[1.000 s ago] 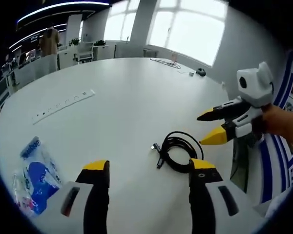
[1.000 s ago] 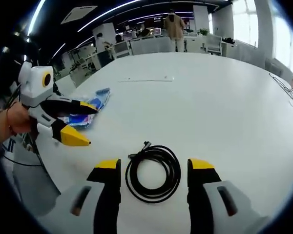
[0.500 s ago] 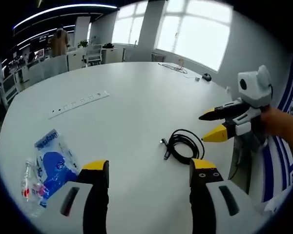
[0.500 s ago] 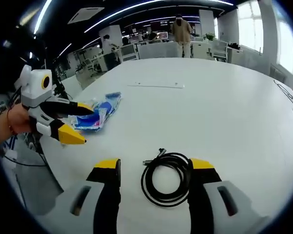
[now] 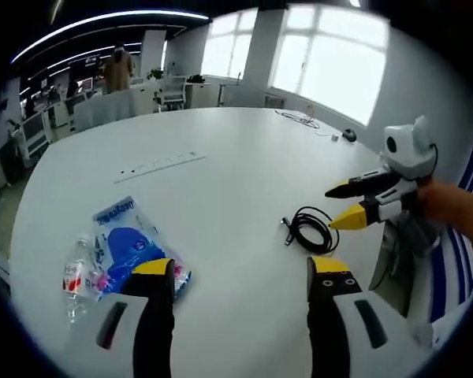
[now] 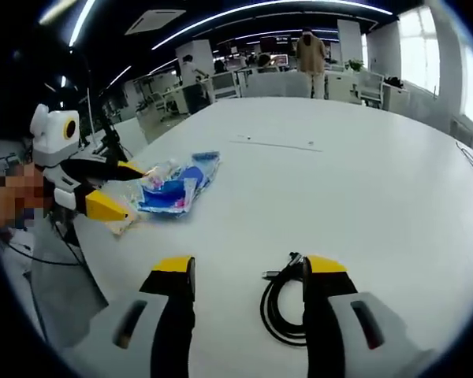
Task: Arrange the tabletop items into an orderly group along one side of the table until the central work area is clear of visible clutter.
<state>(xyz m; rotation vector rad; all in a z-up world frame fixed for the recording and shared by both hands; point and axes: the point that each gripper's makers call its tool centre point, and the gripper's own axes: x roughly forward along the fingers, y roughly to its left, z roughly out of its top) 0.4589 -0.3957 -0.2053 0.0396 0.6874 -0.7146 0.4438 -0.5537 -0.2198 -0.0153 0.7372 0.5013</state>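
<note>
A coiled black cable (image 5: 311,228) lies on the white table (image 5: 221,189), right of my left gripper (image 5: 240,272), which stands open and empty. A blue-and-clear plastic packet (image 5: 126,248) lies just beyond its left jaw, with a small clear bottle (image 5: 75,276) beside it. In the right gripper view the black cable (image 6: 282,303) lies partly behind the right jaw of my open right gripper (image 6: 248,268). The packet (image 6: 173,187) lies farther off to the left, by the left gripper (image 6: 110,189). The right gripper (image 5: 353,203) comes into the left gripper view from the right, jaws open.
A white power strip (image 5: 159,164) lies farther along the table. Thin cables and a mouse (image 5: 348,135) sit at the far edge near the windows. Desks, chairs and a standing person (image 6: 309,53) are beyond the table. A hand (image 5: 453,213) holds the right gripper.
Both views have swung left: the cable has slid right in each, and the packet and bottle have come further into the left gripper view. Nothing was gripped.
</note>
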